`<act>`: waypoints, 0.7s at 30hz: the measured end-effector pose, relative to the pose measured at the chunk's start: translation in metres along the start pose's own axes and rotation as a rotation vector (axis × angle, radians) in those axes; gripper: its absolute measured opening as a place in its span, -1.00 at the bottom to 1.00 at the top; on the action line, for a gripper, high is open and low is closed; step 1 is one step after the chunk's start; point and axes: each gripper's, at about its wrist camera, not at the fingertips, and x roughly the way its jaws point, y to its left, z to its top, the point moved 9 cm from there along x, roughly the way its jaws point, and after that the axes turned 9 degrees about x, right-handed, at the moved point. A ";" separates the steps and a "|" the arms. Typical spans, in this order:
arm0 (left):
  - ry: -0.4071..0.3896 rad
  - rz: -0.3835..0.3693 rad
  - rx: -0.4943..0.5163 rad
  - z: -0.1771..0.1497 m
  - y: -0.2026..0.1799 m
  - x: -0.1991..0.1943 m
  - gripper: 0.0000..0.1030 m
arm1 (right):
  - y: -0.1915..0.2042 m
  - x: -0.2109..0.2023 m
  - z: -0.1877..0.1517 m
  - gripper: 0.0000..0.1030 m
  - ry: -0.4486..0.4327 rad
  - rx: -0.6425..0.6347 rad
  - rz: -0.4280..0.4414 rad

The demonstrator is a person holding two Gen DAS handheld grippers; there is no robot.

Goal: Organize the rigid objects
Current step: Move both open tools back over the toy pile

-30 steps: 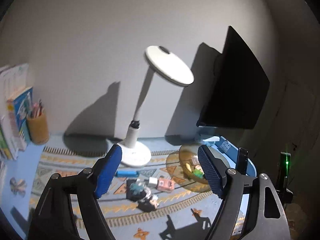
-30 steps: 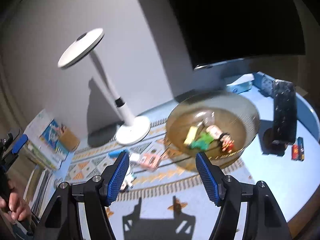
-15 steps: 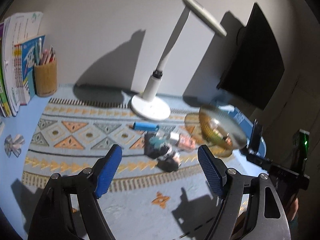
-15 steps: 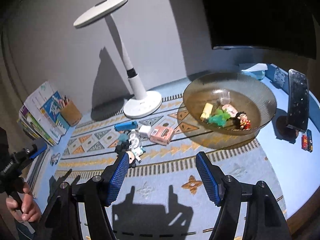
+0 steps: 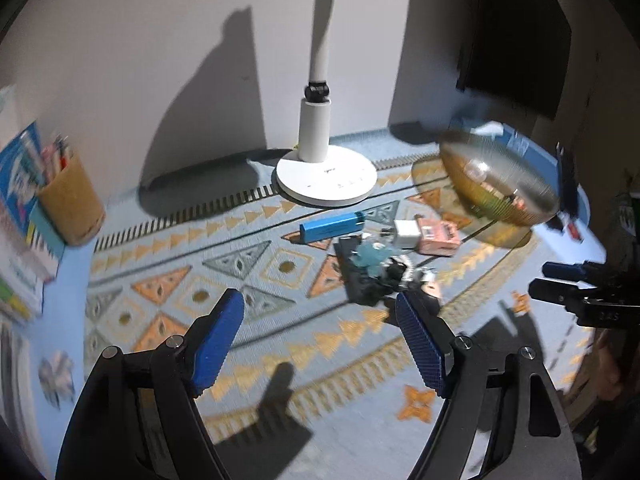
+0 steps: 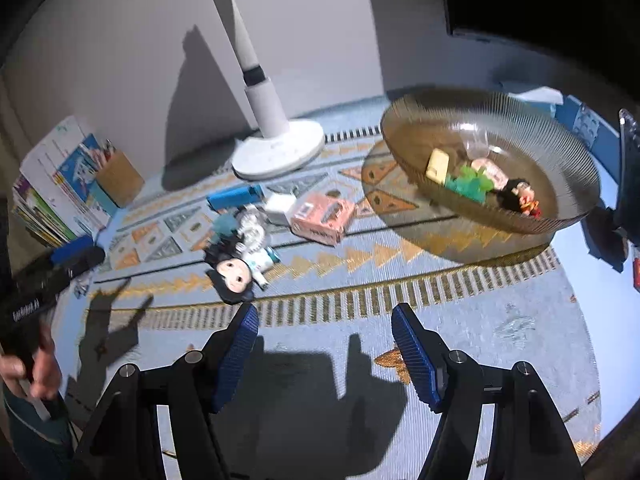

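A pile of small objects lies mid-mat: a blue bar [image 5: 332, 226] [image 6: 234, 196], a white cube [image 5: 406, 233] [image 6: 278, 205], a pink box [image 5: 438, 237] [image 6: 322, 218], a black-haired doll [image 6: 236, 268] and a blurred dark and teal cluster [image 5: 374, 266]. A ribbed amber glass bowl [image 6: 576, 216] [image 5: 536, 196] at the right holds a yellow block, green pieces and a small doll. My left gripper [image 5: 320, 340] is open and empty, above the mat in front of the pile. My right gripper [image 6: 324, 350] is open and empty, above the mat's front edge.
A white desk lamp [image 5: 326, 178] [image 6: 278, 150] stands behind the pile. A pencil cup [image 5: 70, 208] [image 6: 120, 178] and books [image 6: 48, 196] are at the left. A dark monitor [image 5: 516, 32] hangs at the right. A phone on a stand [image 6: 628, 176] is beyond the bowl.
Both grippers have dropped lower and tilted down toward the mat and come closer to the pile. Both stay open and empty.
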 end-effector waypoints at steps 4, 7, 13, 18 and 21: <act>0.063 0.035 0.124 0.013 0.004 0.038 0.50 | -0.004 0.025 0.005 0.31 0.044 -0.020 -0.020; 0.101 0.050 0.177 0.019 0.007 0.065 0.48 | -0.003 0.045 0.010 0.31 0.079 -0.055 -0.030; 0.146 0.018 0.230 0.025 0.010 0.112 0.27 | -0.005 0.083 0.024 0.31 0.111 -0.127 -0.067; 0.167 -0.036 0.266 0.036 0.012 0.144 0.06 | -0.006 0.105 0.041 0.31 0.080 -0.126 -0.060; 0.175 -0.065 0.293 0.041 0.009 0.157 0.06 | -0.003 0.112 0.048 0.31 0.051 -0.150 -0.066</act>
